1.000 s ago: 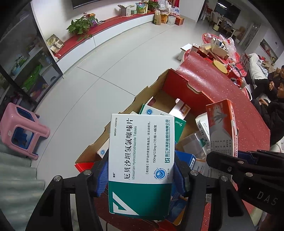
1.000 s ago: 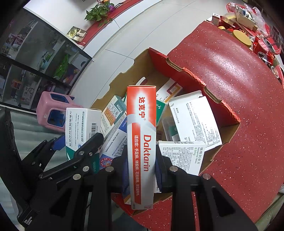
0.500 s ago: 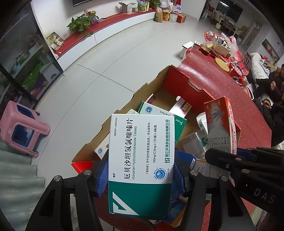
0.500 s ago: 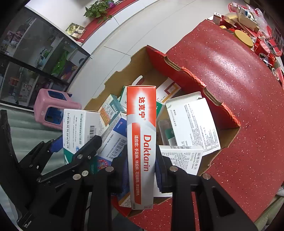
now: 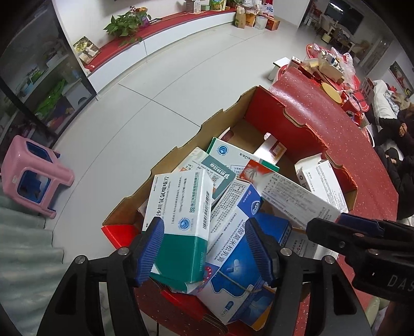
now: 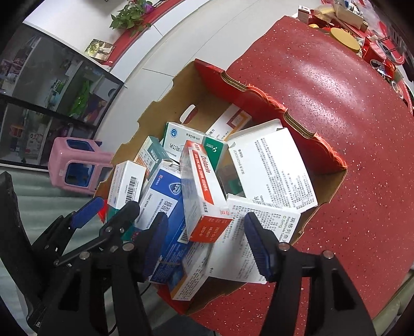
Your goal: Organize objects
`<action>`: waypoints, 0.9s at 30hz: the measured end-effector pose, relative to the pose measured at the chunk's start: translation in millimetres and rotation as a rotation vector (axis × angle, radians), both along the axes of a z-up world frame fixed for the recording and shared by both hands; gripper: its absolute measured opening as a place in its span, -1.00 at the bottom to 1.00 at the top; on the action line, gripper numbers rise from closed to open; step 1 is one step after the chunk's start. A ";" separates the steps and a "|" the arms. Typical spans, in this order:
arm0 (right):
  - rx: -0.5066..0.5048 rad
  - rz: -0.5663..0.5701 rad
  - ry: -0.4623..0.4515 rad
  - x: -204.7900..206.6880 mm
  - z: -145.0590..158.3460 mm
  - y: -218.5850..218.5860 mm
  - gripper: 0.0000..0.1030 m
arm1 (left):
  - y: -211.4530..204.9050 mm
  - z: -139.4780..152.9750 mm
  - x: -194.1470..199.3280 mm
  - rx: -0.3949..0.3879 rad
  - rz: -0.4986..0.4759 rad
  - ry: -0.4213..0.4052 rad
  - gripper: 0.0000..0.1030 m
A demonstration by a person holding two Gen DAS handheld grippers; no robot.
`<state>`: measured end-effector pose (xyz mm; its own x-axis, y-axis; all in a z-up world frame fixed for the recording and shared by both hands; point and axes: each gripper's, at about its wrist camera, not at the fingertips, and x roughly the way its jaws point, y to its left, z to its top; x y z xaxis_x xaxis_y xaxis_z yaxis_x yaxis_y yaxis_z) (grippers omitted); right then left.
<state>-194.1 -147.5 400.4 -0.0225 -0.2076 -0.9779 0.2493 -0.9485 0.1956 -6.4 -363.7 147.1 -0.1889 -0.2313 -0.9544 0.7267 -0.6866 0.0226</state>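
Medicine cartons fill an open brown cardboard box with red outer walls (image 5: 289,129) that sits on the red speckled worktop (image 6: 336,108). In the left wrist view the box takes up the centre of the frame, and the left tool (image 5: 204,248) hangs over its near corner at the lower middle. Its blue ribbed pads (image 5: 151,248) are spreading apart. A white and green rectangular carton with a barcode (image 5: 178,219) lies tilted between them; the left pad looks to be at its edge, while the right pad stands clear of it. A white and blue cream carton (image 5: 233,253) lies under and beside it, lower centre.

In the right wrist view the right tool (image 6: 207,245) is at the lower middle, its jaws also opening, with a wide gap between the pads (image 6: 258,248). A long white and orange-red carton marked Daktarin (image 6: 201,188) leans on the pile at the centre of the frame, above the gap, and neither pad presses on it. To its right lie a large white carton with black print (image 6: 271,170) and a white carton with green print (image 6: 264,222). The left tool shows at the lower left of this frame, next to the barcode carton.

A pink plastic stool (image 5: 31,170) stands on the pale tiled floor (image 5: 155,90) at the left edge, well apart from the box. A green potted plant (image 5: 126,24) sits on a red ledge, upper left.
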 end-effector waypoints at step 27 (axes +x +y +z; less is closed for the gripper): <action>0.066 0.054 0.101 10.9 23.0 -8.9 0.39 | -0.4 15.6 11.5 -0.061 0.049 -0.034 0.72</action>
<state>-183.2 -156.3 423.4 -0.1126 -0.1464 -0.9828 0.3155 -0.9432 0.1044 5.1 -364.0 162.6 -0.1440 -0.2976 -0.9438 0.7577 -0.6466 0.0883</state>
